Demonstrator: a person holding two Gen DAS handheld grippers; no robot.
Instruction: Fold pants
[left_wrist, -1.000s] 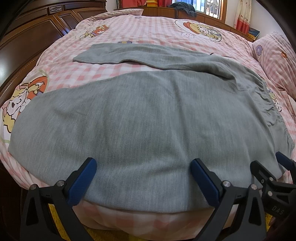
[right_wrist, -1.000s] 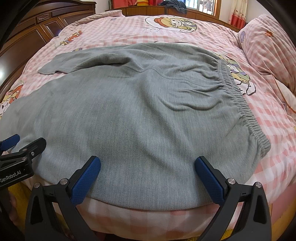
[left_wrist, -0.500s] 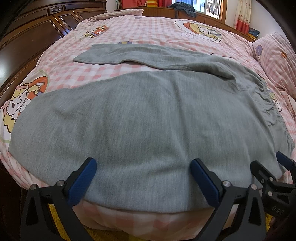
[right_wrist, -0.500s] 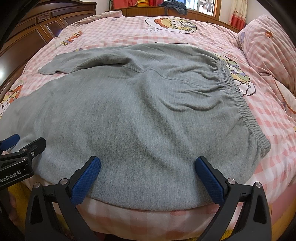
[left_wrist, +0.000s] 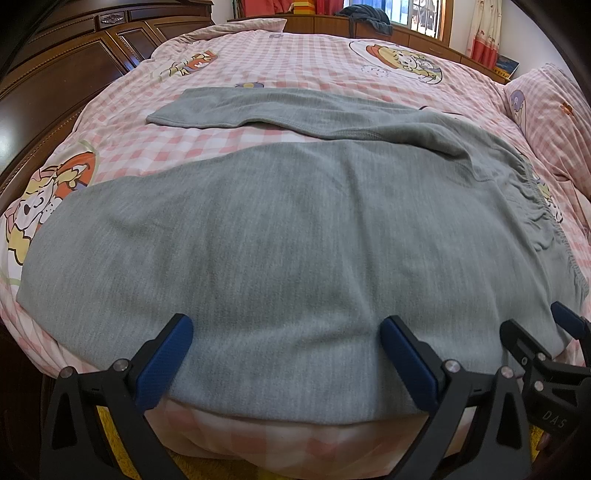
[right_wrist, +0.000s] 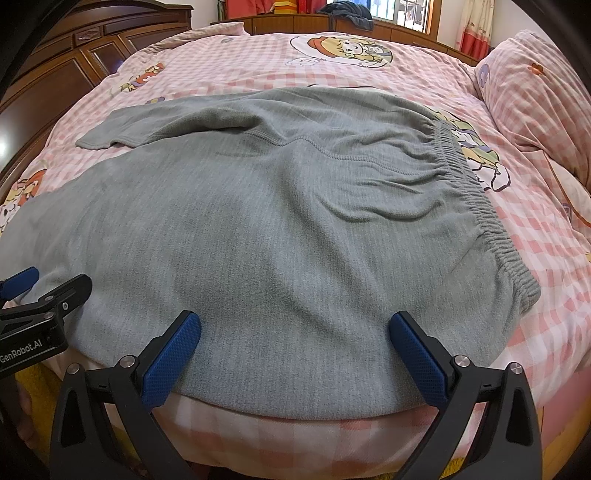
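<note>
Presently: grey pants (left_wrist: 295, 240) spread flat on the checked bed (left_wrist: 295, 55), near hem at the bed's edge.
Left wrist view: left gripper (left_wrist: 284, 354), fingers spread wide, empty, over the near leg; far leg angled away. Right wrist view: right gripper (right_wrist: 295, 350), likewise spread, near the waistband (right_wrist: 476, 206). Advice: pinch both layers at the near edge, lift evenly.

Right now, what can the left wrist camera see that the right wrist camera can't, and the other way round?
Only the left wrist view shows the near leg's hem end and the right gripper at the right edge. Only the right wrist view shows the whole waistband and the left gripper at the left edge. Both show the grey pants spread on the pink checked bedsheet, with each camera's own gripper open over the near edge.
</note>
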